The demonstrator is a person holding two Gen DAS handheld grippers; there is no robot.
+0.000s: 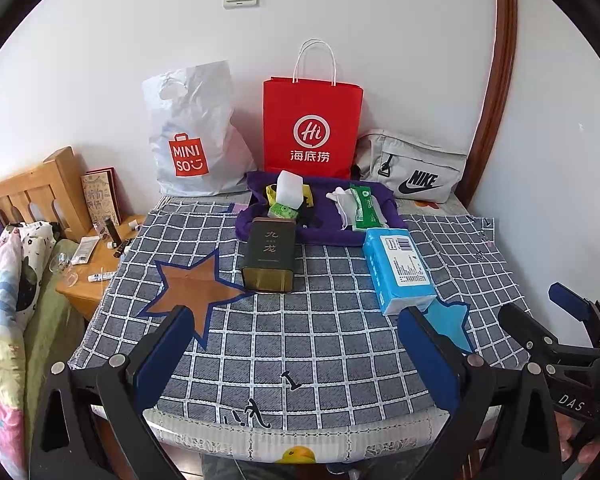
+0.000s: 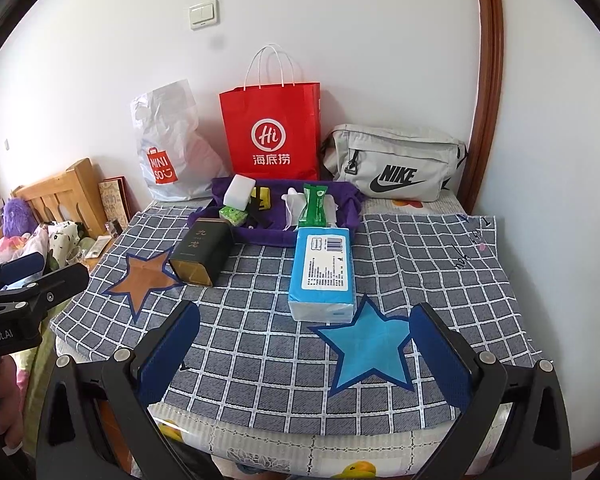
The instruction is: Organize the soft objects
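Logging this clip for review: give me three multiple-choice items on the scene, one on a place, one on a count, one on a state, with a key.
1. Where does the blue tissue pack lie?
A. inside the red paper bag
B. on the checked cloth, just behind the blue star
C. on the wooden nightstand

2. How many star patches show on the checked cloth?
A. one
B. two
C. four

3. How does the right tool stand?
A. open and holding nothing
B. shut on the dark tin
C. shut on the grey Nike bag

Key:
1 B, the pack rests on the cloth with its near end at the blue star, the red paper bag far behind.
2 B, only the blue star and a brown star show.
3 A, its fingers are spread over bare cloth; the dark tin and the grey Nike bag lie untouched.
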